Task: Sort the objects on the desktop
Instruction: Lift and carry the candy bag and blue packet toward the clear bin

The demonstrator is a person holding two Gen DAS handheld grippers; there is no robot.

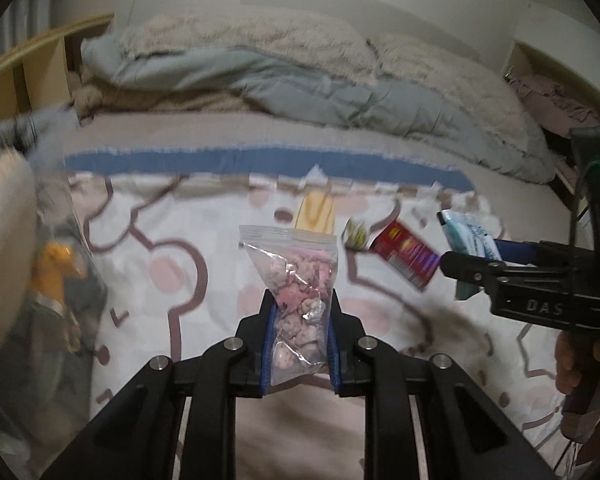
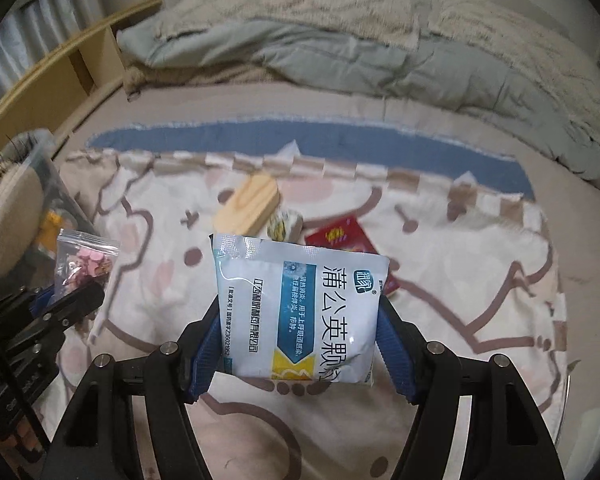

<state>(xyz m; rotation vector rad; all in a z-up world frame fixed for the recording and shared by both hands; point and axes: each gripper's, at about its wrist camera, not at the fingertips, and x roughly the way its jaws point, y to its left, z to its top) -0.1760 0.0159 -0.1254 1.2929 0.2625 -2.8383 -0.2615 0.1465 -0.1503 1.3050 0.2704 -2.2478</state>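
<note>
A: While both grippers are up in the air with something in them, can you tell me how far the sorting is?

B: I think it is somewhere in the middle. The left gripper [image 1: 300, 312] is clenched on a small zip bag [image 1: 296, 292] with pink pieces inside; the blue pads press it from both sides and the bag hangs clear above the patterned blanket [image 1: 180, 248]. The right gripper [image 2: 300, 320] grasps a white and blue medicine sachet [image 2: 300, 312], its jaws standing wide because the sachet is held across its width.

A: So two things are picked up. Is anything already sorted?

B: At the left edge there is a clear plastic box [image 2: 40, 160] with a round plush thing and something orange in it. I judge this is where the objects go, but I cannot be sure, because the box is blurred in both views.

A: And what is left?

B: Three things lie on the blanket, close together: a wooden block [image 2: 248, 204], a small patterned roll [image 2: 286, 222] just beside it, and a red packet [image 2: 342, 236] partly hidden behind the sachet. None of them is touched by a gripper.

A: Then the two held things must be put down first?

B: Yes, in my opinion both are only lifted, not delivered. After that the three others remain, so more than half of the work is, I suppose, not yet done
</note>
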